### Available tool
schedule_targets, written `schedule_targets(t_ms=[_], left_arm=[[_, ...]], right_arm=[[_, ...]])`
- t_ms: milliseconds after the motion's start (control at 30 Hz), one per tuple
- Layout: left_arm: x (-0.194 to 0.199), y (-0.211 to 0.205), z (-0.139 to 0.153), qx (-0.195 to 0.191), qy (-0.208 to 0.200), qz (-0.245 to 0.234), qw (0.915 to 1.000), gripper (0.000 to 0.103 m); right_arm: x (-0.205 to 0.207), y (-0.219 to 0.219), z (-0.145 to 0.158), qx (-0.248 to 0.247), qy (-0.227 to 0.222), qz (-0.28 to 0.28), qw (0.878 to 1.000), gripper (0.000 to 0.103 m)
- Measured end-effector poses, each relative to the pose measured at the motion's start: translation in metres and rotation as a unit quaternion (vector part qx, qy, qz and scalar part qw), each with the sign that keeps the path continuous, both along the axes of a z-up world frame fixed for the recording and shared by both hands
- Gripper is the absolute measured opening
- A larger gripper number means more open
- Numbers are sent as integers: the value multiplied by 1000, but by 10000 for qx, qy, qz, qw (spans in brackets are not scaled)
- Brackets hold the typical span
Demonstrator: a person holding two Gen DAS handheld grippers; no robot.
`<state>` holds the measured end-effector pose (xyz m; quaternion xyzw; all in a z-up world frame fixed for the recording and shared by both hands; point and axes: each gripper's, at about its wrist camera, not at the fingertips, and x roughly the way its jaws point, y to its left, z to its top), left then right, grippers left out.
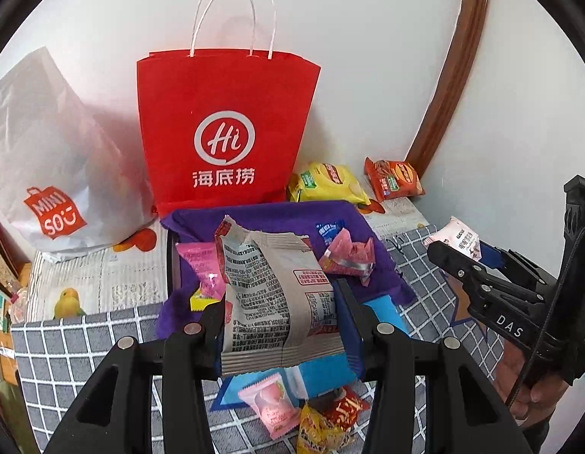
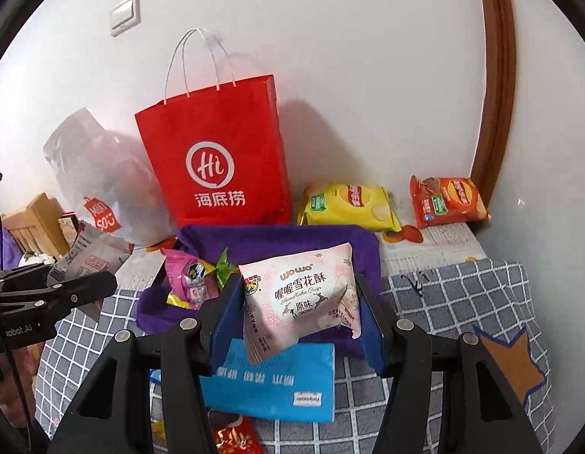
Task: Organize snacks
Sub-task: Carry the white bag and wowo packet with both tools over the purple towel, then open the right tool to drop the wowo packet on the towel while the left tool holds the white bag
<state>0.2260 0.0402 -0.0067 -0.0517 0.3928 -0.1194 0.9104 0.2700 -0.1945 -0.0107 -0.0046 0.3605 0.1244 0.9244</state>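
My left gripper is shut on a grey-white snack packet, its printed back facing me, held above a purple cloth-lined tray. My right gripper is shut on a pink-white snowflake crisp packet, held over the same purple tray. Pink candy packets lie in the tray, and one also shows in the right wrist view. The right gripper shows at the right edge of the left wrist view. The left gripper shows at the left edge of the right wrist view.
A red paper bag stands against the wall behind the tray, a white plastic bag to its left. Yellow and orange chip bags lie at the back right. A blue tissue pack and loose candies lie on the grey checked cloth.
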Motion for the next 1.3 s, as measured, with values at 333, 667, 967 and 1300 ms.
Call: schedule_targets(t_ms=[333, 667, 967, 1300], left_arm=[[42, 26, 2, 15, 58, 281, 9996, 44], [91, 34, -18, -122, 327, 500, 9981, 44], [129, 33, -43, -400, 534, 547, 9963, 44], [146, 35, -74, 4, 664, 696, 9954, 45]], right_arm=[[44, 7, -1, -153, 1, 75, 9999, 56], [91, 17, -10, 47, 49, 39, 10000, 57], [126, 28, -33, 75, 235, 126, 9996, 57], [151, 45, -90, -186, 758, 314, 9965, 57]])
